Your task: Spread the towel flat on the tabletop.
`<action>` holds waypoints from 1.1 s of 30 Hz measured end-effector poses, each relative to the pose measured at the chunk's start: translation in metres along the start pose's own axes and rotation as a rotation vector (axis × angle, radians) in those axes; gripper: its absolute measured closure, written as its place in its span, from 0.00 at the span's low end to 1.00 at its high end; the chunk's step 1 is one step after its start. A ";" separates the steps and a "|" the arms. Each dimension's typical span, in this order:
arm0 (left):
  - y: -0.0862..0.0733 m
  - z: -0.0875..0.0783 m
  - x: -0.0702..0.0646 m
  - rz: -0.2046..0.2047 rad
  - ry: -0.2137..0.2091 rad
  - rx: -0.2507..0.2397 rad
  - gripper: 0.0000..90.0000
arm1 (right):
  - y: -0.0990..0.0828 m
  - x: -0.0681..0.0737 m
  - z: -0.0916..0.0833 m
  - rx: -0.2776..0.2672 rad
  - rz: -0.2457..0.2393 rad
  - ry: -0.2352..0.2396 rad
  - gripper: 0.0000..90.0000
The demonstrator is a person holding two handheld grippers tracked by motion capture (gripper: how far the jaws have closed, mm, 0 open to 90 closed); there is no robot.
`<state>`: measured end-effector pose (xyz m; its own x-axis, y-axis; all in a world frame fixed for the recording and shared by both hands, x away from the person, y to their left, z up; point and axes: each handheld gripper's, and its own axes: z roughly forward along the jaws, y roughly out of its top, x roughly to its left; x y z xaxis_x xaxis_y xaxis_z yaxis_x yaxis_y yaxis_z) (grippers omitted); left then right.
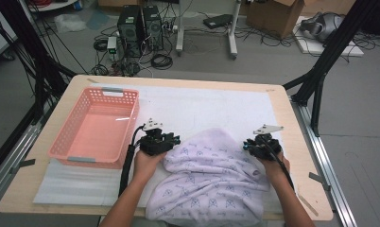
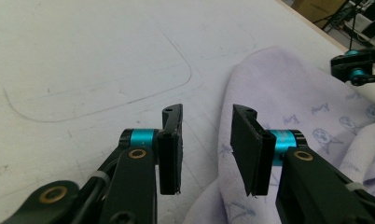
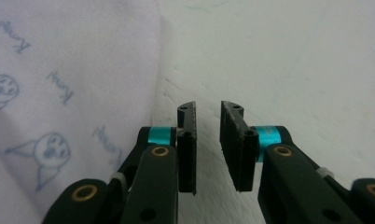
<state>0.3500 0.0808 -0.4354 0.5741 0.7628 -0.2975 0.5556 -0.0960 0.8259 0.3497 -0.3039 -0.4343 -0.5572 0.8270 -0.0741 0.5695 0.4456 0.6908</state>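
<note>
In the high view, one pale lilac towel with small printed figures lay crumpled at the lower middle of the frame, on the white mat that covered the table. Its near part hung over the table's lower edge. The left gripper was at the towel's left border and the right gripper at its right border, two grippers in all, each held by one hand. One pink basket stood at the left of the frame, well apart from the towel, with nothing inside. The upper half of the mat was bare, so there was free room beyond the towel and between towel and basket. How the jaws stood could not be read from this height.

In the left gripper view, the two black jaws stood apart with a clear gap and nothing pressed between them. The towel's curved edge ran just behind the right jaw; bare mat with a faint drawn outline was at the left. The right gripper appeared at the upper right, beyond the towel.

In the right gripper view, the jaws were slightly apart, holding nothing. The towel filled the left side, its edge just beside the left jaw, and bare mat lay at the right.
</note>
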 end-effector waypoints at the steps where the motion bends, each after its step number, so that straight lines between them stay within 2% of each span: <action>1: 0.000 0.000 0.001 0.004 0.004 0.001 0.70 | 0.002 0.002 0.005 0.002 -0.012 0.005 0.86; 3: -0.001 0.000 0.002 0.018 0.013 0.017 0.69 | 0.005 0.007 0.011 0.007 -0.025 0.012 0.88; 5: -0.002 0.001 0.002 0.028 0.016 0.029 0.68 | 0.008 0.009 0.011 -0.021 0.009 0.078 0.84; 7: -0.002 0.001 0.003 0.038 0.018 0.035 0.68 | 0.012 0.016 0.009 -0.042 0.001 0.127 0.81; 9: -0.003 0.001 0.004 0.034 0.020 0.030 0.68 | 0.015 0.023 0.011 -0.033 -0.023 0.178 0.78; 11: -0.003 0.002 0.004 0.034 0.017 0.032 0.68 | 0.018 0.029 0.014 -0.029 -0.051 0.192 0.72; 13: -0.003 0.002 0.004 0.041 0.017 0.036 0.68 | 0.019 0.033 0.017 -0.028 -0.059 0.193 0.65; 14: -0.003 0.002 0.003 0.040 0.017 0.037 0.68 | 0.020 0.033 0.018 -0.024 -0.057 0.196 0.64; 18: -0.003 0.003 0.003 0.041 0.012 0.039 0.68 | 0.020 0.030 0.020 -0.016 -0.029 0.264 0.75; 20: -0.004 0.005 0.002 0.036 0.012 0.036 0.68 | 0.020 0.030 0.021 -0.008 -0.005 0.305 0.85; 25: -0.005 0.008 0.001 0.026 0.007 0.036 0.68 | 0.020 0.029 0.020 -0.002 0.006 0.337 0.97; 27: -0.004 0.007 0.000 0.028 0.007 0.032 0.68 | 0.020 0.028 0.017 -0.005 -0.014 0.295 0.99; 30: -0.003 0.006 0.000 0.024 0.006 0.016 0.68 | 0.020 0.023 0.003 -0.053 -0.008 0.208 0.99; 31: -0.003 0.006 0.000 0.021 0.006 0.011 0.68 | 0.020 0.020 -0.003 -0.071 -0.007 0.163 0.99; 33: -0.003 0.006 0.001 0.001 -0.011 0.006 0.68 | 0.019 0.013 -0.018 -0.076 -0.023 0.024 0.99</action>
<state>0.3528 0.0781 -0.4408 0.5811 0.7555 -0.3024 0.5588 -0.1003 0.8232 0.3426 -0.2910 -0.4095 -0.5845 0.8080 -0.0742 0.5092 0.4365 0.7417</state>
